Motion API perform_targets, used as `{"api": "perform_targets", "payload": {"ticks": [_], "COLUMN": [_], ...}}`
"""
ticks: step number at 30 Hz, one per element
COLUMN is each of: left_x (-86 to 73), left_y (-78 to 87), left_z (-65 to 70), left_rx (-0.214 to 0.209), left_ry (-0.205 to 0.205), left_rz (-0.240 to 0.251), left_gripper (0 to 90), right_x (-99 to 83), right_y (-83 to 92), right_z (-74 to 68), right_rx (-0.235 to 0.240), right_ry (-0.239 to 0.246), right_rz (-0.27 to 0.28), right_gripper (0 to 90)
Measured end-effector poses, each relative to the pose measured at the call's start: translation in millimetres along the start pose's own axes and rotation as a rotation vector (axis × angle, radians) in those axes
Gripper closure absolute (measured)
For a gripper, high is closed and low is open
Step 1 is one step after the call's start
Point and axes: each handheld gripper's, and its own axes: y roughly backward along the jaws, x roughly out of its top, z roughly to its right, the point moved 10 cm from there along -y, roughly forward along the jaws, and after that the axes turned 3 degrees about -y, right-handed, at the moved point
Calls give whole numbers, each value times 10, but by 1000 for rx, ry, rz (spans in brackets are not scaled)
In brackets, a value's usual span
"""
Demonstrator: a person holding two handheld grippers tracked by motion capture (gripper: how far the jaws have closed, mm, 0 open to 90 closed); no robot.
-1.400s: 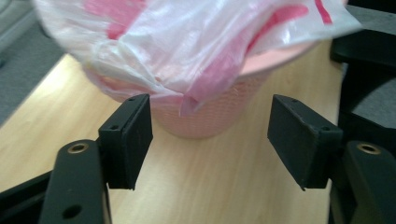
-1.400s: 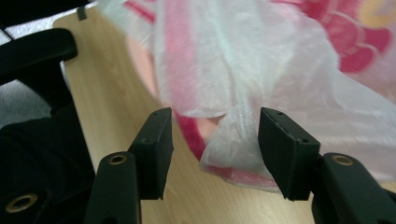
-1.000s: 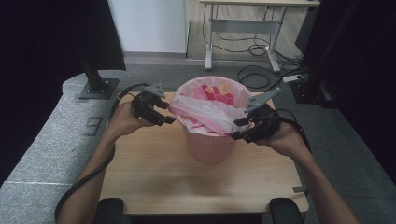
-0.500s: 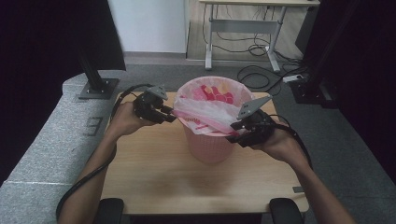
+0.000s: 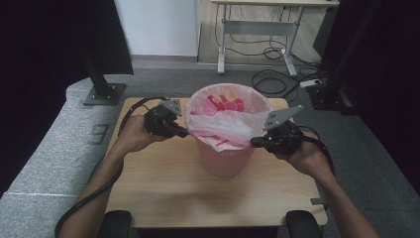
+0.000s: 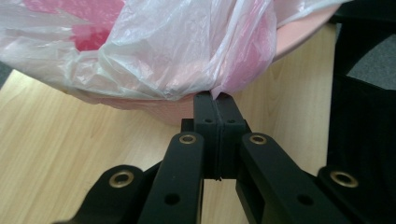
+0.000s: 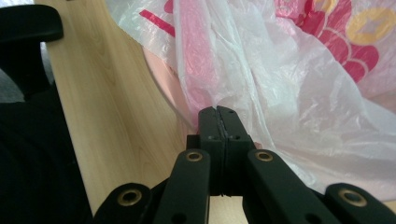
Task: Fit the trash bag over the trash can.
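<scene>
A pink bin (image 5: 225, 161) stands mid-table, lined with a thin white plastic bag (image 5: 225, 124) printed in red. My left gripper (image 5: 187, 134) reaches in from the bin's left side. Its jaws have just been closing and now pinch a fold of the bag's edge (image 6: 187, 70) at their tips (image 6: 217, 96). My right gripper (image 5: 252, 142) comes in from the bin's right side. Its jaws have just been closing too, and its tips (image 7: 218, 112) are shut on the bag film (image 7: 280, 93). The film stretches between the two grippers over the bin's near rim.
The wooden table (image 5: 163, 183) has bare surface in front of the bin. Black armrests (image 5: 115, 220) flank the near edge. A black stand base (image 5: 103, 94) sits at the back left, and a desk with floor cables (image 5: 277, 79) lies beyond.
Both pairs of jaws have closed onto the bag's edge. The left hand has shifted slightly toward the bin, and the bag film is now drawn tighter across the near rim.
</scene>
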Motion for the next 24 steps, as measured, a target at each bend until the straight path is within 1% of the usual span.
{"api": "perform_targets", "payload": {"ticks": [2, 5, 6, 10, 16, 17, 18, 20, 21, 22, 24], "left_x": [-17, -22, -21, -19, -27, -39, -53, -88, -94, -94, -98], "left_y": [-19, -54, -64, -114, -178, -193, -213, -282, -312, -329, -326], "left_z": [34, 86, 96, 106, 116, 114, 115, 117, 121, 125, 118], "left_rx": [-3, -15, -16, -22, -39, -34, -31, -29, -33, -41, -46], "left_ry": [-6, -16, -20, -19, -17, -18, -17, -24, -21, -18, -15], "left_rz": [-9, -7, -7, -10, -3, -11, -22, -45, -42, -33, -17], "left_gripper": [893, 894, 894, 895, 896, 897, 897, 897, 897, 897, 896], "right_x": [-41, -133, -154, -203, -256, -266, -299, -379, -410, -429, -461], "right_y": [10, -2, -8, -40, -159, -176, -212, -299, -348, -384, -411], "right_z": [-19, -41, -54, -63, -79, -76, -73, -63, -72, -82, -88], "right_rx": [21, 31, 38, 44, 57, 53, 52, 30, 36, 49, 55], "right_ry": [-9, -12, -17, -28, -33, -37, -33, -22, -26, -33, -38], "right_rz": [-3, -25, -23, -18, -21, -23, -42, -84, -88, -80, -73], "right_gripper": [891, 892, 892, 892, 892, 892, 893, 892, 892, 893, 890]}}
